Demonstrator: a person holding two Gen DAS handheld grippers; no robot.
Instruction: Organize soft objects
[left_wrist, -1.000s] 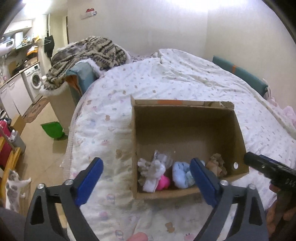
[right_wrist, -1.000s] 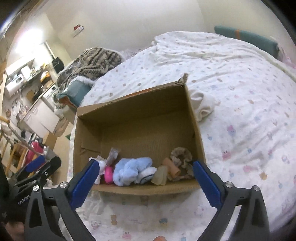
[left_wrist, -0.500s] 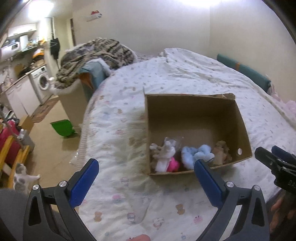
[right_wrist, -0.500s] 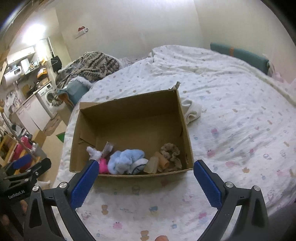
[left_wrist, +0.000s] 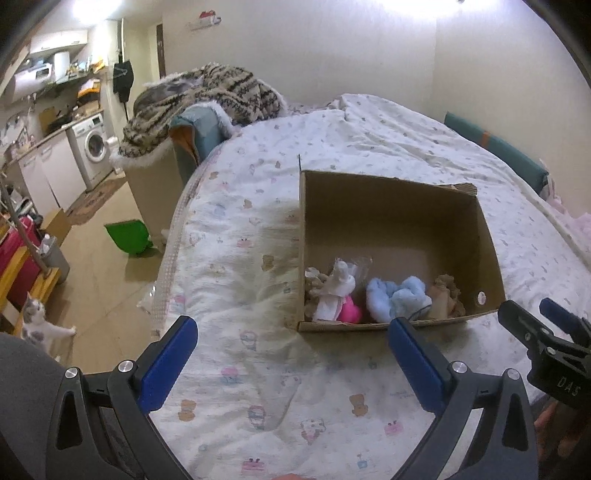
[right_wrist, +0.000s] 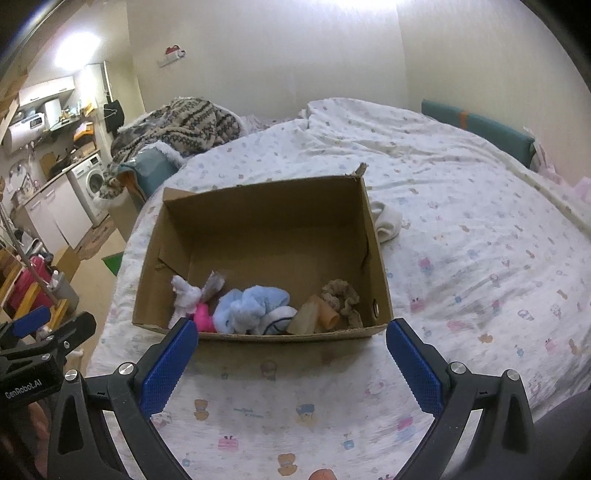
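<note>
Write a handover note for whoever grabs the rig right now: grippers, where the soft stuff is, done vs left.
Left gripper: open, empty, over the bedsheet short of the box.
Right gripper: open, empty, centred on the near wall of the cardboard box.
In the box, along the near wall: white plush, pink item, light blue plush, brown scrunchie, a few small pieces between them.
Left: a white sock lies on the bed outside the box, against its far right side. Probably next to go in; the right gripper is nearer.
</note>
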